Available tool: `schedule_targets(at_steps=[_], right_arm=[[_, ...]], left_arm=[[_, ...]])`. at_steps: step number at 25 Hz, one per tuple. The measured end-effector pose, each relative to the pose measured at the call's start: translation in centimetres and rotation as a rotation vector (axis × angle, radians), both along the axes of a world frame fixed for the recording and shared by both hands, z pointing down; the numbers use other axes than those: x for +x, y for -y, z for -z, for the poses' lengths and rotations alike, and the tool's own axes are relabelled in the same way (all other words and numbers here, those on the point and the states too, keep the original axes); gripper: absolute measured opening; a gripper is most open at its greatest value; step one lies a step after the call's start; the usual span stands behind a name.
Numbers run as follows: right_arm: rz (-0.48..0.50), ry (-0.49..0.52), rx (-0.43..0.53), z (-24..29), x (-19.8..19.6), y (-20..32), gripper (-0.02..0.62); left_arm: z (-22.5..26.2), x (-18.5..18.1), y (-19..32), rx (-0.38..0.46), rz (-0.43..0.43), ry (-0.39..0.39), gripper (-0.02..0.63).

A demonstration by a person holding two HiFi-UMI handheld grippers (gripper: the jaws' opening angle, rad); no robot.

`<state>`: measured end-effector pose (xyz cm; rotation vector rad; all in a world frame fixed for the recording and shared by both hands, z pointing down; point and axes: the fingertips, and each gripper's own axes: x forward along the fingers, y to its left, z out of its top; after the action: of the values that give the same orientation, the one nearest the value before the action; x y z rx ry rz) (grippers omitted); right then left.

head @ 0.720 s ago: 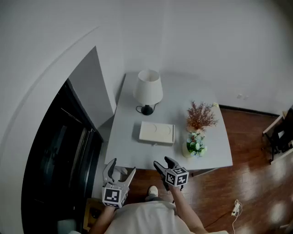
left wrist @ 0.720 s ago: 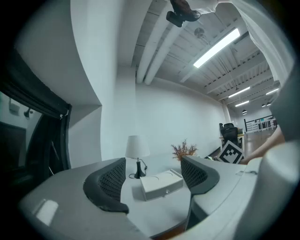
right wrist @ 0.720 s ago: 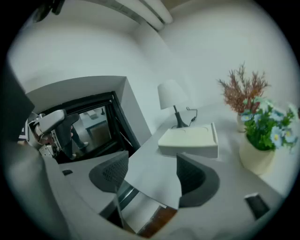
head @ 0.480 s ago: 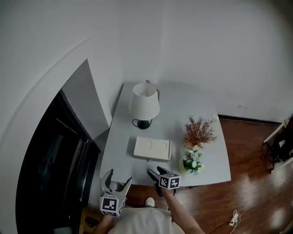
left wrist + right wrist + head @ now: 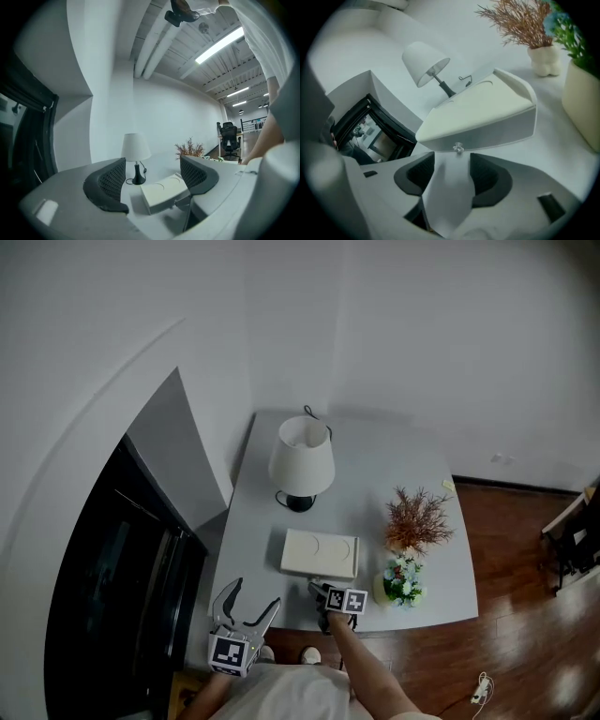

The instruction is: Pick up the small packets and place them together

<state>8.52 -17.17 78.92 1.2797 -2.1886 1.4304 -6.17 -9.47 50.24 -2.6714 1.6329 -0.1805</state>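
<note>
Packets are not visible in any view, so the step in hand looks like getting at them, not gathering them. The right gripper [image 5: 452, 164] is released: its jaws stand apart and tip downward, with only a plain pale strip between them. I take that strip for bare surface, not a packet, though it is too featureless to be sure. Just beyond the jaw tips, almost centred between them, is a small knob [image 5: 458, 148] on the near face of a flat white box [image 5: 483, 112]. The jaws do not yet touch it.

The left gripper [image 5: 153, 164] is also released, its jaws wide apart with nothing between the pads. It is held level, off the near-left side of the box and well short of it.

The box lies on the pale bench [image 5: 375, 442] near its front edge. Behind the box stands a lamp [image 5: 302, 463]. To the right of the box are a vase of dried sprigs [image 5: 417, 519] and, nearer the front, a pot of flowers [image 5: 403, 579].

My judgement is that the knob belongs to a drawer or flap and the packets are inside the box. The next move would call for easing the right gripper forward until the knob sits between the pads, clenching on it and drawing it straight out. The box looks light and could slide, so the left gripper may need to steady it.
</note>
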Motion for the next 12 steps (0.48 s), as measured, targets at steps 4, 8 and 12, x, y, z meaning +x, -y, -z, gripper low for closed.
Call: schedule_targets(at_steps=[4, 8, 12], right_arm=[[-0.052, 0.041, -0.037, -0.7, -0.1, 1.5, 0.227], [-0.062, -0.016, -0.063, -1.4, 0.1, 2.4, 0.174], [-0.063, -0.046, -0.095, -1.3, 0.3, 2.6, 0.066]], left_arm=[[-0.2, -0.3, 0.7, -0.016, -0.029, 0.022, 0.357], [-1.9, -1.3, 0.3, -0.063, -0.020, 0.015, 0.352], [-2.5, -2.1, 0.4, -0.074, -0.027, 0.015, 0.341]])
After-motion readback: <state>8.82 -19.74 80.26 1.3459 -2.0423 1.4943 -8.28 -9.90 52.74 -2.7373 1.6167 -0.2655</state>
